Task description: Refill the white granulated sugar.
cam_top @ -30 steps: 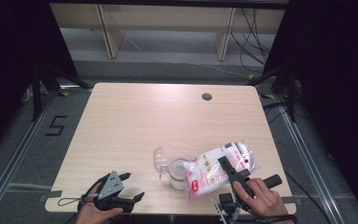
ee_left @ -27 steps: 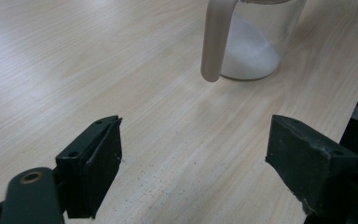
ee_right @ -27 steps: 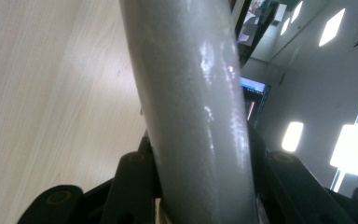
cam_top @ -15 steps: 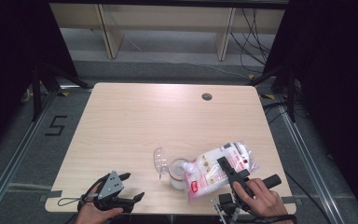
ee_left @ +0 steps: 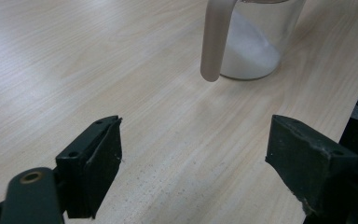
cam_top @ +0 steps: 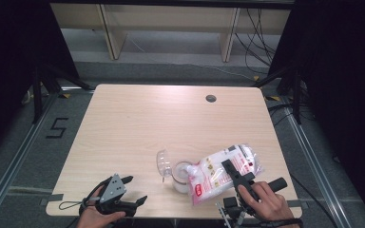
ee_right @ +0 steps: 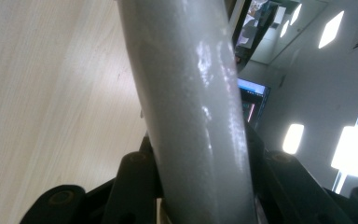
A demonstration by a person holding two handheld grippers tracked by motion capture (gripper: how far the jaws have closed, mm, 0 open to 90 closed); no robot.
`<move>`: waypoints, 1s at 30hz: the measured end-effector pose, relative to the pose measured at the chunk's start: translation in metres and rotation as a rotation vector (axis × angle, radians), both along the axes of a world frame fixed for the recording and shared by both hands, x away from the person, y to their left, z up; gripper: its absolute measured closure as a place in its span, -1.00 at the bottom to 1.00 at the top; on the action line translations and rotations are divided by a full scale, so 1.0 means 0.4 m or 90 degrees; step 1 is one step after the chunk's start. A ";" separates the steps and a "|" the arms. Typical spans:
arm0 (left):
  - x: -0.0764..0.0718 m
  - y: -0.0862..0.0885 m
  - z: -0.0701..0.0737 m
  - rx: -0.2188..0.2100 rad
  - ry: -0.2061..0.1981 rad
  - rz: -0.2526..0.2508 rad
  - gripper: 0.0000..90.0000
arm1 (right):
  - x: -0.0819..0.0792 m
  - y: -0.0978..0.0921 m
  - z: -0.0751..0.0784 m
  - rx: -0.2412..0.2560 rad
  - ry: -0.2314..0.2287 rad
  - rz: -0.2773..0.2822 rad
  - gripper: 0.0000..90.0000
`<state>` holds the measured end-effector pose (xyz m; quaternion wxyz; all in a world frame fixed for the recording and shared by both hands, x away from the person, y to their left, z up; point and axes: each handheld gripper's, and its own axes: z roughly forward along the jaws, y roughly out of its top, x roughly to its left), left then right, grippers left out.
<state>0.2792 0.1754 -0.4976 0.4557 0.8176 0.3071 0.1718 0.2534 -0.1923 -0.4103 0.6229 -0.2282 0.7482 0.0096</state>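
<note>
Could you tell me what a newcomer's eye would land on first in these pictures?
Most striking is the white-and-red plastic bag of powder, tilted over the clear glass jar part-filled with white powder near the front edge of the pale wooden table, and clamped in the right gripper. At the front left corner, the left gripper rests wide open, holding nothing.

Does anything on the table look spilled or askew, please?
Nothing looks spilled. The white plastic bag is tipped over the clear glass jar, clamped in the right gripper; the jar's powder lies sloped.
</note>
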 end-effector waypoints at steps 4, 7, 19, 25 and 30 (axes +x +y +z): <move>0.001 0.001 0.001 0.002 -0.003 -0.002 -0.60 | 0.000 0.000 0.000 0.001 0.001 -0.001 0.51; 0.001 0.001 0.001 0.002 -0.003 -0.002 -0.60 | 0.000 0.001 0.000 -0.003 0.003 -0.003 0.52; 0.001 0.001 0.001 0.002 -0.002 -0.001 -0.60 | -0.001 -0.001 0.004 0.000 0.001 -0.002 0.53; 0.001 0.001 0.001 0.000 -0.002 -0.001 -0.60 | -0.001 -0.001 0.004 0.000 0.003 -0.001 0.53; 0.001 0.001 0.001 0.001 -0.002 -0.001 -0.61 | -0.004 -0.005 0.000 0.015 0.007 -0.014 0.54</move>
